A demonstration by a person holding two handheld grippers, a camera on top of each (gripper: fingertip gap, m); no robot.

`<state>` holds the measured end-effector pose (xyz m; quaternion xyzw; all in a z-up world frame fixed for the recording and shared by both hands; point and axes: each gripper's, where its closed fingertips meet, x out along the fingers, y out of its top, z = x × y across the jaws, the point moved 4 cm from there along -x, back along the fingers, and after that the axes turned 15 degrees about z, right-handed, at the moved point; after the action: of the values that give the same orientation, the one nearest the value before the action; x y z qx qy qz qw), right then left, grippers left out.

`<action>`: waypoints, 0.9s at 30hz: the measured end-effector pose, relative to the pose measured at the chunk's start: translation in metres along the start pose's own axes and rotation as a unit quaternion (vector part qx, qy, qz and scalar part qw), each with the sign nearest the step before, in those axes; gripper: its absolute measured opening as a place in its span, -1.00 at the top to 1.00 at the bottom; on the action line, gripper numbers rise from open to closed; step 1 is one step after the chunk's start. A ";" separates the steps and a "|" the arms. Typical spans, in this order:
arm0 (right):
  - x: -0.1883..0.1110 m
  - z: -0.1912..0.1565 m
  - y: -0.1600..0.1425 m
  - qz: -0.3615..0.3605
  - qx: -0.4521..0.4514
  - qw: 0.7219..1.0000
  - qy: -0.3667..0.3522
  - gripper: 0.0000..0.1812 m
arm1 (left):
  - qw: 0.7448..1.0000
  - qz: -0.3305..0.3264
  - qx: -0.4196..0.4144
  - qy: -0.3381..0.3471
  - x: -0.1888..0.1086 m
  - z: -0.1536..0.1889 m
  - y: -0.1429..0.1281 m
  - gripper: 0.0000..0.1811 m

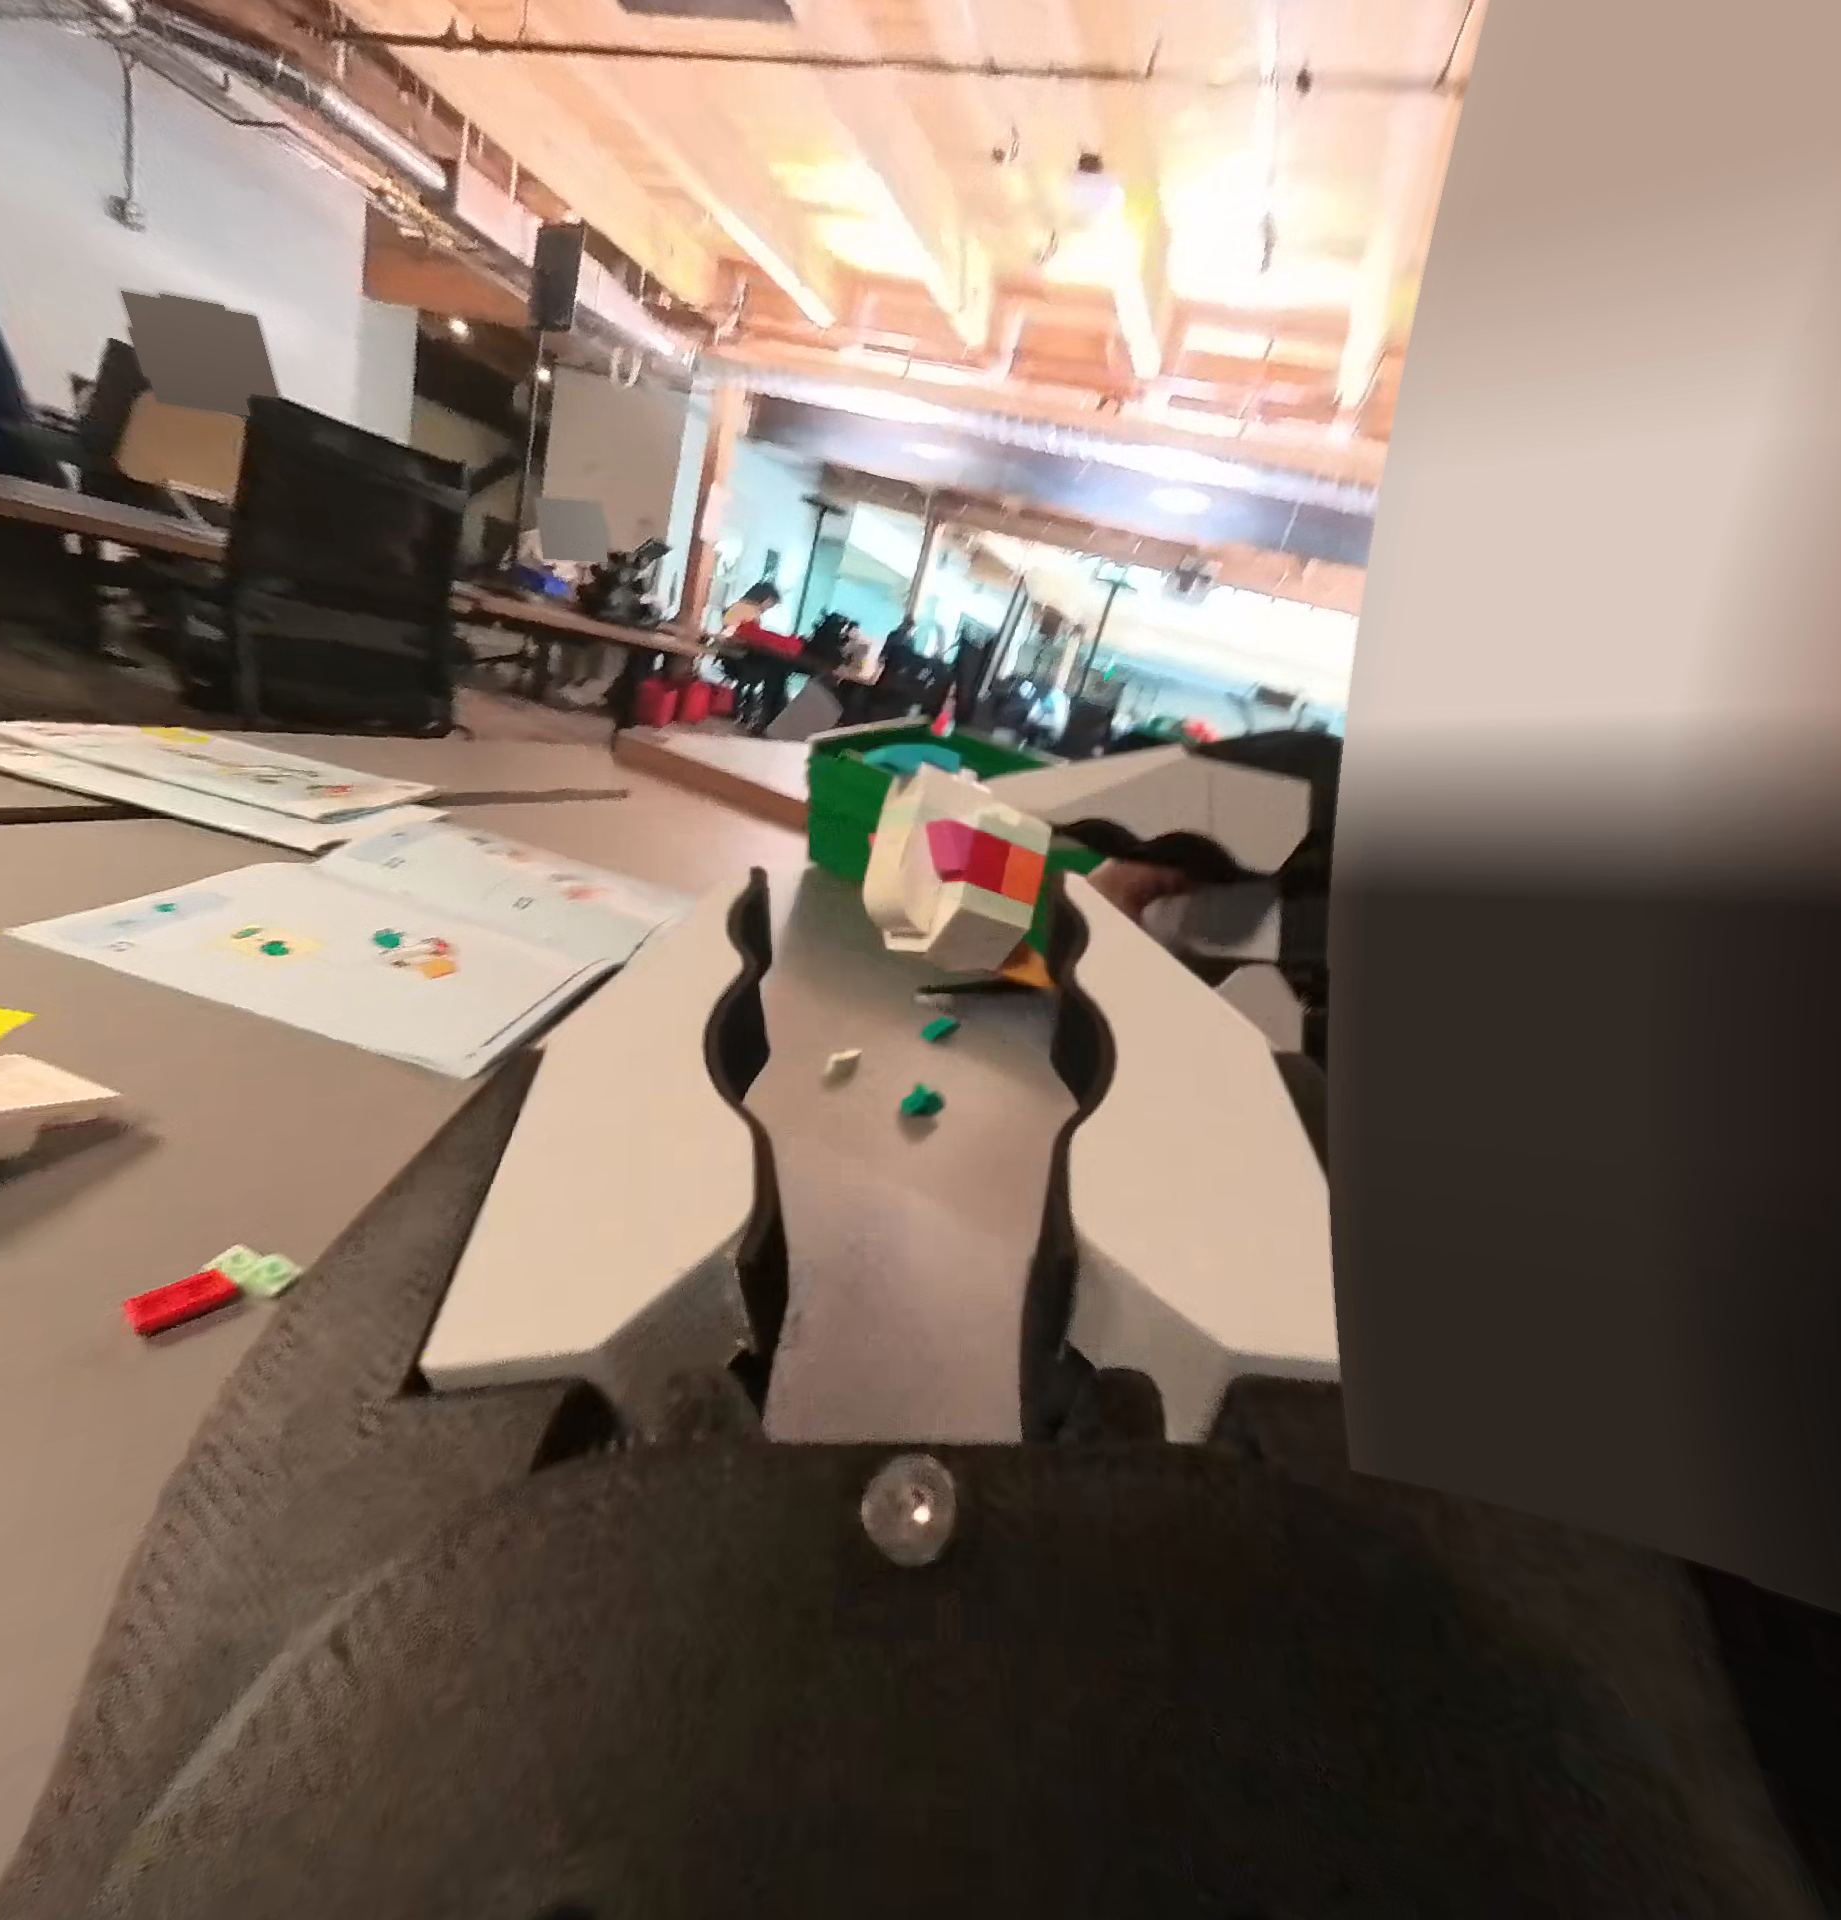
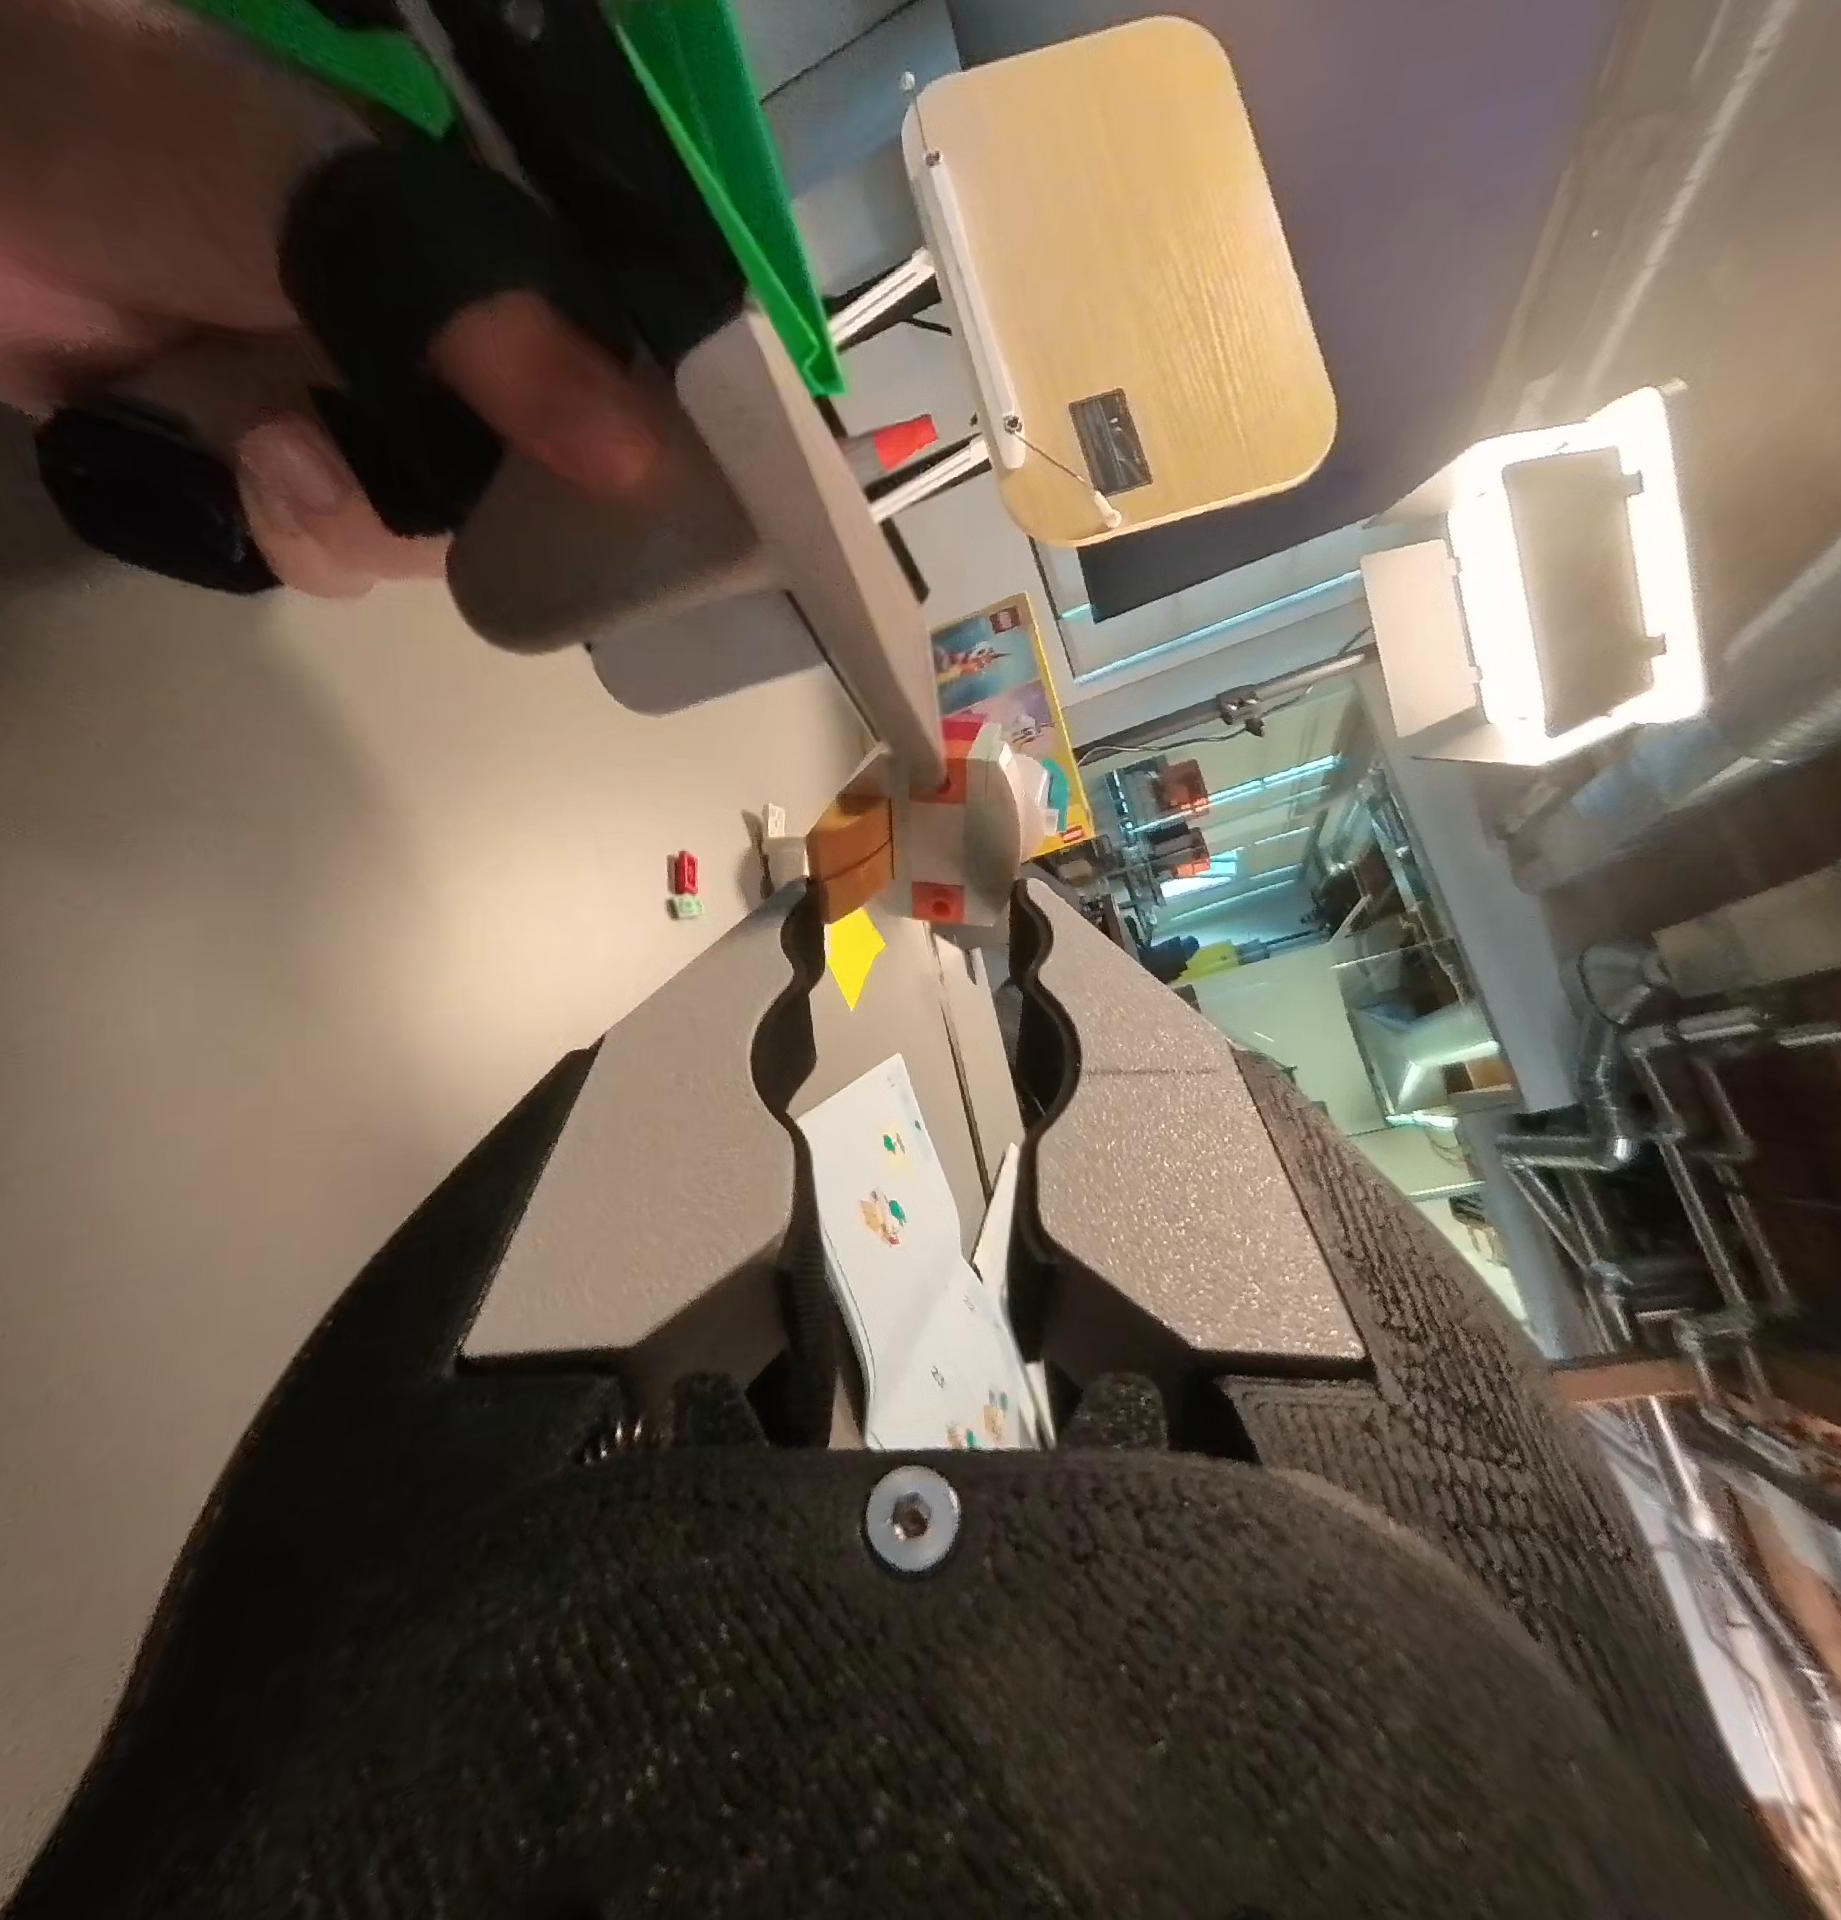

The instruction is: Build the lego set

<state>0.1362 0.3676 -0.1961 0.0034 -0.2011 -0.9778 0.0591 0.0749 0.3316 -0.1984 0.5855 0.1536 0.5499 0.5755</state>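
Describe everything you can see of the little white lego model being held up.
The lego model is a small, partly built plastic block. It is mostly white, with pink, red and orange bricks on one side and a brown curved part at one end. It hangs tilted above the table, apparently gripped at the right gripper tips. The left gripper touches its top.

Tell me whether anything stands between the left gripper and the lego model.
Nothing visible does. The lego model is right at the open left gripper fingertips, apparently held by the right gripper. Loose green pieces lie lower down on the table, out of the way.
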 end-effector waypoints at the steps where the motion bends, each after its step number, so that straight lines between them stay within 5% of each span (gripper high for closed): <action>1: 0.000 -0.001 0.000 -0.003 -0.003 1.000 0.004 0.62 | 1.000 -0.014 0.018 0.002 0.001 0.002 -0.004 0.44; 6: 0.001 -0.003 -0.002 -0.015 -0.019 1.000 0.013 0.63 | 0.995 -0.036 0.091 0.020 0.002 0.003 -0.008 0.60; 20: -0.001 -0.007 -0.002 -0.002 -0.041 0.999 0.032 0.64 | 0.993 -0.072 0.092 0.027 0.004 0.002 -0.017 0.68; 27: -0.050 0.025 -0.045 -0.055 0.116 0.992 0.005 0.52 | 0.993 -0.071 0.086 0.040 0.002 -0.003 -0.015 0.68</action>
<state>0.1800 0.4244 -0.1922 0.0267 -0.3127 -0.9495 0.0052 0.0798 0.3393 -0.2111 0.5978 0.2649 0.5151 0.5541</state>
